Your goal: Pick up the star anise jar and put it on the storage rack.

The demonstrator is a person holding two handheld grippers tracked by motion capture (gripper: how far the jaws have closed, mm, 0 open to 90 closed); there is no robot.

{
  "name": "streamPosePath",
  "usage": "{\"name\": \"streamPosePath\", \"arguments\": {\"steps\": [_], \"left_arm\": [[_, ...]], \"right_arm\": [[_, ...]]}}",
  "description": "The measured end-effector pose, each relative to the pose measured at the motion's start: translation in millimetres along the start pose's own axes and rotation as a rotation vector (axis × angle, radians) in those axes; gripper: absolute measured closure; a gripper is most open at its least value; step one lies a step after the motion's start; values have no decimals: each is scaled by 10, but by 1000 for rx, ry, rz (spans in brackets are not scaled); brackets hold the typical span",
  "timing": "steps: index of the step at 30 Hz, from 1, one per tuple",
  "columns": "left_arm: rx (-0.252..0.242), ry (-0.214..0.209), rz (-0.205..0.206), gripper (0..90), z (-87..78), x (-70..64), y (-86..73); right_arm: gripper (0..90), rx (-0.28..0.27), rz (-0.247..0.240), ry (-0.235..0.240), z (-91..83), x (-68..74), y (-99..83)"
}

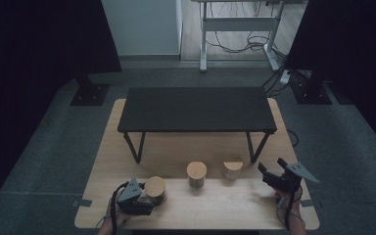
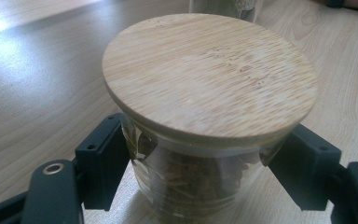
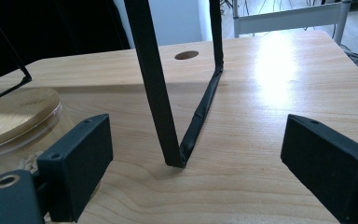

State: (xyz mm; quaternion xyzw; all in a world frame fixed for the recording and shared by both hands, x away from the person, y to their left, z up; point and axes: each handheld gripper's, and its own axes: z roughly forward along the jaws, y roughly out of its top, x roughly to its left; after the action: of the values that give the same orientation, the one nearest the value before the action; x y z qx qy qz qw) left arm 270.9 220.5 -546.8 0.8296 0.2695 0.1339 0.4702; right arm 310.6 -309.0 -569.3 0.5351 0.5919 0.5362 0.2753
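My left tongs [image 1: 149, 201] grasp the nearest glass jar [image 2: 200, 186] — both black jaws press against its glass wall just below the round wooden lid [image 2: 212, 74]. The jar stands upright on the desk [image 1: 225, 205] between the jaws, with dark contents visible through the glass.

My right tongs [image 1: 269, 172] are released: the jaws stand wide apart with nothing between them but bare desk surface. Ahead of these tongs stands the black leg [image 3: 161, 98] of the low black shelf [image 1: 196, 108]. A second lidded jar [image 3: 14, 126] sits just beside the left jaw. A third jar [image 1: 196, 174] stands between my two tongs.
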Motion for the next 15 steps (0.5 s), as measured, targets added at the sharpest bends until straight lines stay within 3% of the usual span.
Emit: {"name": "streamPosePath", "arguments": {"steps": [15], "left_arm": [[-8,1,7,253,-7,2,-2]], "right_arm": [[85,-2,5,-1,0,-6,0]]}}
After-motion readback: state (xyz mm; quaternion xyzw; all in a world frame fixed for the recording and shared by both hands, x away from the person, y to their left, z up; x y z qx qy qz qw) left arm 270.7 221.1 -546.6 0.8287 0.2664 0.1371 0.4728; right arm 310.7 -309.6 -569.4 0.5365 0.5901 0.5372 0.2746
